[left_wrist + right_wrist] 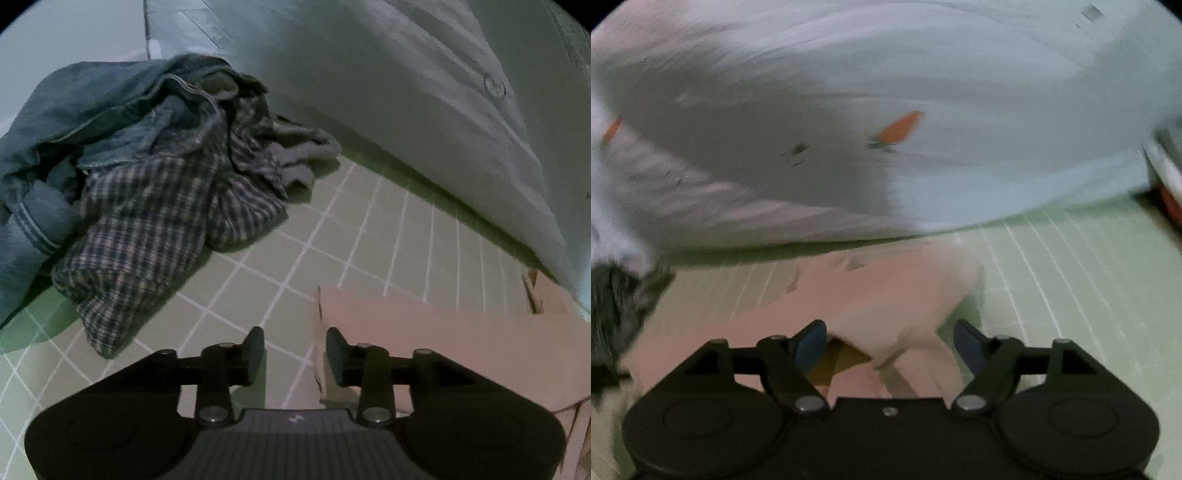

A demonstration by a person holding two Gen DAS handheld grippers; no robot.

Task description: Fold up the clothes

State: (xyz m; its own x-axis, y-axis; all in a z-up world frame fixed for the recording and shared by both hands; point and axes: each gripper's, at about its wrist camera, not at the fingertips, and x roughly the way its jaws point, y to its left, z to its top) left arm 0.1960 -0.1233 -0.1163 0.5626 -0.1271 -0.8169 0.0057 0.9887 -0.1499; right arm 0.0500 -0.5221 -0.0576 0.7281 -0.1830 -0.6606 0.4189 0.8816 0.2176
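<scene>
Clothes heap [122,177] of denim and plaid far left on the gridded mat [369,236], pink cloth [443,332] near right, grey shirt [424,110] far right, left claw [295,354] apart and empty, right claw [890,343] apart over blurred pink cloth.

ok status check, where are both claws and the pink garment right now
Both claws open, left claw, right claw. Pink garment flat on the grid mat, ungripped. Crumpled pile of plaid shirt and jeans left of it.
</scene>
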